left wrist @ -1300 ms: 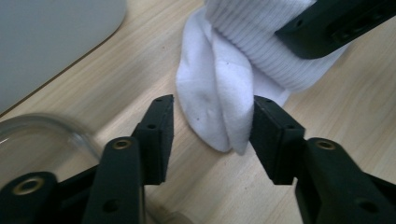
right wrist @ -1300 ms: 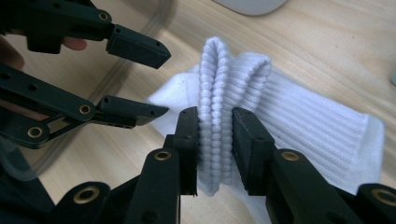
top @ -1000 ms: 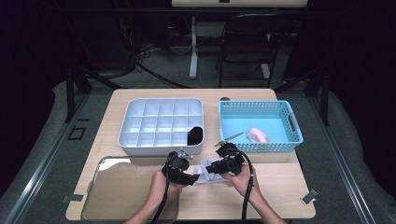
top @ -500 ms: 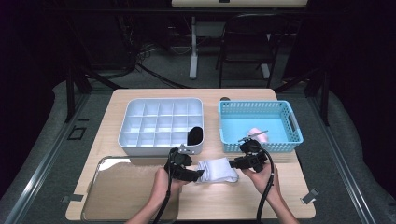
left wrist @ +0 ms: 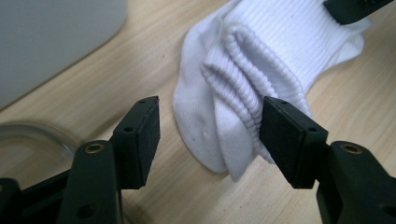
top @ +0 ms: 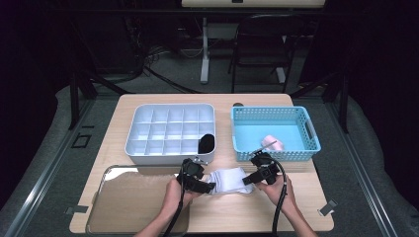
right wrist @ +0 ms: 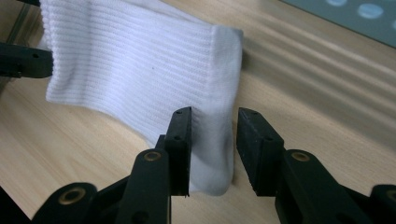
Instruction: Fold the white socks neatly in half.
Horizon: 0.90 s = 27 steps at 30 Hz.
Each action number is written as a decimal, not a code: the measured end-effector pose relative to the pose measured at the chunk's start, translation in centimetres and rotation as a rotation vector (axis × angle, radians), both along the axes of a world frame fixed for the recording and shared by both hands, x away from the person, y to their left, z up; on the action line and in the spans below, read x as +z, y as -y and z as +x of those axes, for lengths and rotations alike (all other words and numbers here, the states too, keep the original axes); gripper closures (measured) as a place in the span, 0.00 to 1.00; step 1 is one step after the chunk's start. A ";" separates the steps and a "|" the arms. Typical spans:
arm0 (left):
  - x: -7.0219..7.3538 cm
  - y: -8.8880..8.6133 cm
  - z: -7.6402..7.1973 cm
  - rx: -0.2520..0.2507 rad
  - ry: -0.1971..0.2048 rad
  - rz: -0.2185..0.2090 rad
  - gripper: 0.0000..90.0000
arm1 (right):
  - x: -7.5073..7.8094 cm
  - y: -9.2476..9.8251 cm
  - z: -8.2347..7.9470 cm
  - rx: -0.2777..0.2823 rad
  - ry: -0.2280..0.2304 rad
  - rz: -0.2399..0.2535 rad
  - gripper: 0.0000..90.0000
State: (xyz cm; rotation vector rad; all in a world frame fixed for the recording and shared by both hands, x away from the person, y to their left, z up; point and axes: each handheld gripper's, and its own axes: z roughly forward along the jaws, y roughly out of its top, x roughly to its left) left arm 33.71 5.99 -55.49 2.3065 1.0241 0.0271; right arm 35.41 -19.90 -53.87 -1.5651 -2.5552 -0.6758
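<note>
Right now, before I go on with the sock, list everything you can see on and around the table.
white sock: 1, white, front of the table, between both grippers
grey divided tray: 1, light grey, left rear of the table
dark item: 1, black, front right compartment of the divided tray
blue basket: 1, light blue, right rear
pink item: 1, pink, inside the basket
clear tray: 1, transparent, front left
table: 1, light wood
chair: 1, dark, behind the table
left hand-held gripper: jaws open around the sock's cuff end
right hand-held gripper: jaws on the sock's other end
</note>
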 end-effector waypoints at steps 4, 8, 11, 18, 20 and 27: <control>-0.2 -0.1 -0.1 -0.008 -0.011 -0.003 0.49 | -0.3 0.1 0.0 0.003 -0.012 0.005 0.74; -0.4 -0.3 -0.4 -0.023 0.008 -0.002 0.57 | -0.6 -0.1 -0.1 0.007 0.009 -0.005 0.78; -0.7 -0.4 -0.6 -0.034 0.007 0.006 0.61 | -0.8 0.0 -0.1 0.041 -0.007 -0.031 0.78; -0.8 -0.2 -0.6 -0.047 0.011 -0.003 0.72 | -1.2 0.1 0.2 0.056 -0.025 -0.021 0.78; -0.8 -0.2 -0.7 -0.050 0.015 0.002 0.73 | -1.1 0.1 0.2 0.079 -0.028 -0.047 0.79; -0.9 -0.2 -0.7 -0.056 0.012 -0.007 0.79 | -1.1 -0.3 -0.1 0.071 -0.012 -0.031 0.89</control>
